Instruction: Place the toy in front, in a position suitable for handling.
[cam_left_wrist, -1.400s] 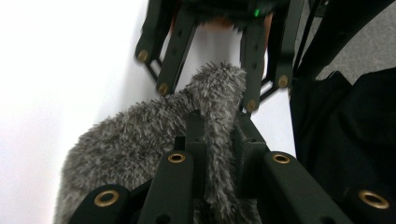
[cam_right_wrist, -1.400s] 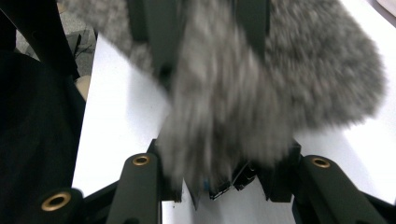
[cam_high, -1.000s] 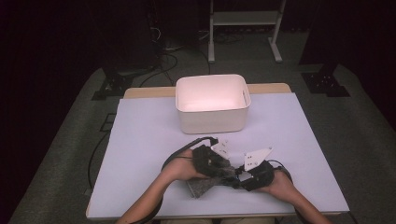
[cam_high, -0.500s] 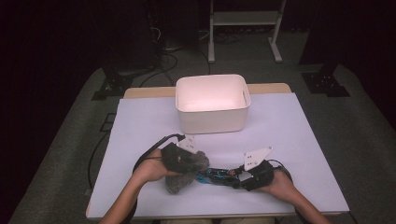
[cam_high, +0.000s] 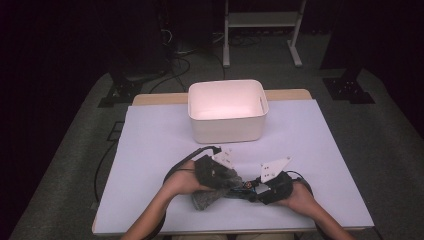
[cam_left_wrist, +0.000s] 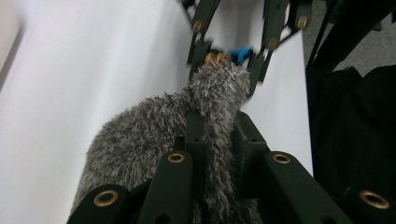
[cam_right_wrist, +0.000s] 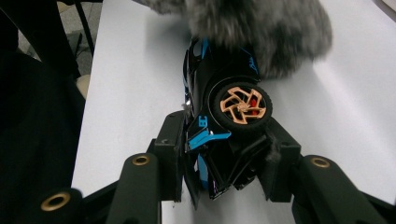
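A black and blue toy car (cam_right_wrist: 219, 74) with gold wheels lies on its side in my right gripper (cam_right_wrist: 224, 149), whose jaws are shut on its rear end. My left gripper (cam_left_wrist: 219, 135) is shut on a grey fluffy cloth (cam_left_wrist: 140, 135), and the cloth's end rests against the car's front (cam_left_wrist: 240, 53). From the high view, the left gripper (cam_high: 226, 181) and right gripper (cam_high: 256, 192) face each other near the table's front edge. The car (cam_high: 245, 189) spans the space between them, and the cloth (cam_high: 206, 198) hangs down to the sheet below the left hand.
A white open bin (cam_high: 227, 125) stands at the back middle of the table. A pale sheet (cam_high: 150, 145) covers the tabletop. Dark floor, cables and a metal stand's legs (cam_high: 260, 40) lie beyond the far edge.
The left gripper swung left with the cloth, away from the car, then came back right onto it. The right gripper and the car stayed where they were.
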